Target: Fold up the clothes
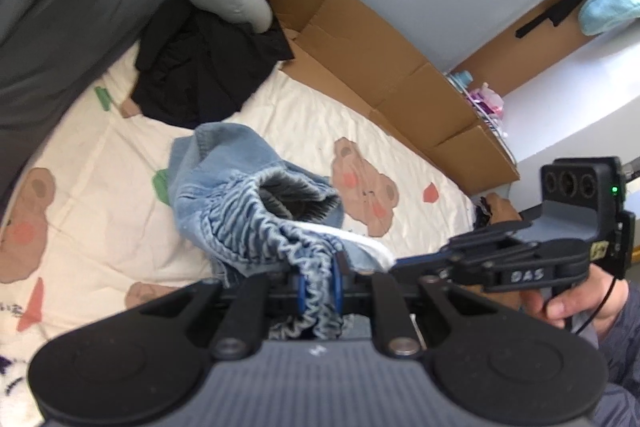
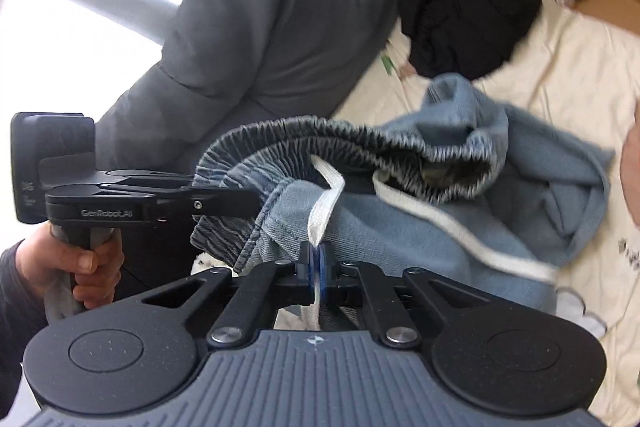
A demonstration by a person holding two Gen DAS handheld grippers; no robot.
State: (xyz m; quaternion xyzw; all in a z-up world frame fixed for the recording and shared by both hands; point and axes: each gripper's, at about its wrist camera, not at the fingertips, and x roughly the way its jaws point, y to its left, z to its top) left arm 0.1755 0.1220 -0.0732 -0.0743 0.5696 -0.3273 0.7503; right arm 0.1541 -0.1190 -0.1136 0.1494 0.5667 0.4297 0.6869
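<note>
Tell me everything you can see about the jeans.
The jeans are light blue, washed denim, soft-looking, with a gathered elastic waistband and a white drawstring. They are crumpled, not yet folded, the waist gaping open. The left gripper is shut on the waistband. The right gripper pinches the drawstring, apparently with some denim. The waist end is lifted, while the rest slumps on a cream sheet printed with bears, near a black garment.

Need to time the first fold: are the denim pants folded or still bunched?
Bunched, not folded: the denim pants hang crumpled, waistband gaping, held by left gripper and right gripper.
</note>
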